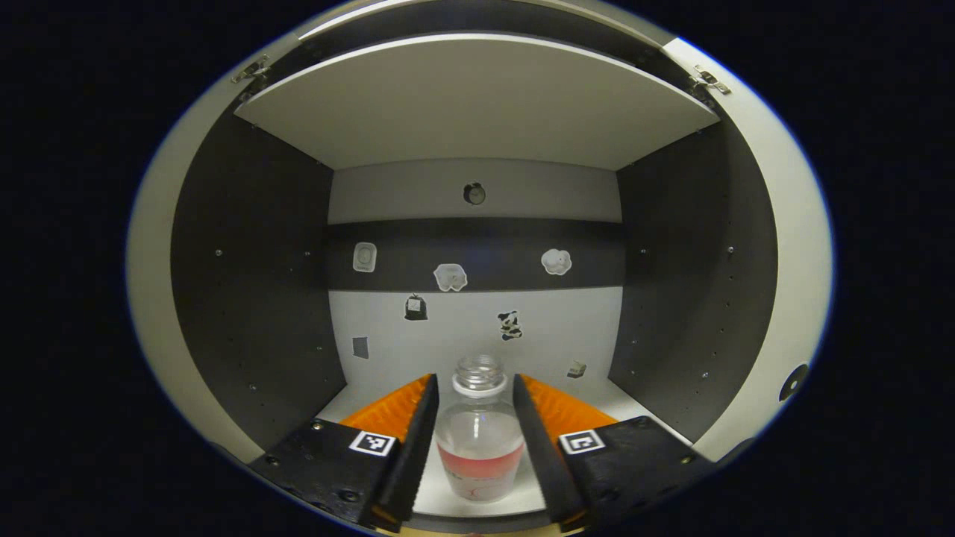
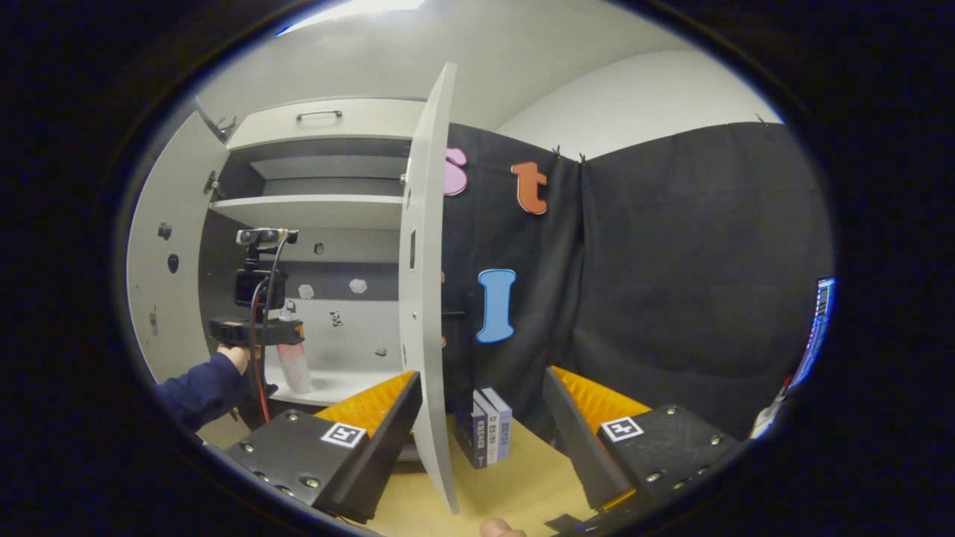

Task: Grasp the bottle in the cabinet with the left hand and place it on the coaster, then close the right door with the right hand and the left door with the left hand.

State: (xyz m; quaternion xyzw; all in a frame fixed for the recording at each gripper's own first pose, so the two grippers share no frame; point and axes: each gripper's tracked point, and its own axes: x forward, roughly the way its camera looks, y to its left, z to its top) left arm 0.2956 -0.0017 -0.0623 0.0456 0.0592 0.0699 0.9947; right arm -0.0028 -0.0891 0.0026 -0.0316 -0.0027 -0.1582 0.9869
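Note:
A clear bottle [image 1: 479, 440] with pink liquid in its lower part and no cap stands near the front of the cabinet's lower shelf [image 1: 597, 399]. My left gripper [image 1: 476, 395] reaches into the cabinet, one finger pressing on each side of the bottle. From the right gripper view, the same left gripper [image 2: 287, 333] is held by a hand in a blue sleeve [image 2: 198, 388], with the bottle [image 2: 295, 369] under it, its base at shelf level. My right gripper [image 2: 481, 388] is open outside the cabinet. The open right door [image 2: 427, 298] stands edge-on just before its fingers.
The left door [image 2: 160, 283] is swung wide open. An upper shelf [image 1: 477, 97] roofs the compartment, and stickers dot the back wall [image 1: 448, 277]. A few books [image 2: 489, 429] stand on the wooden tabletop [image 2: 515, 485] behind the right door. A lit screen [image 2: 821, 321] sits far right.

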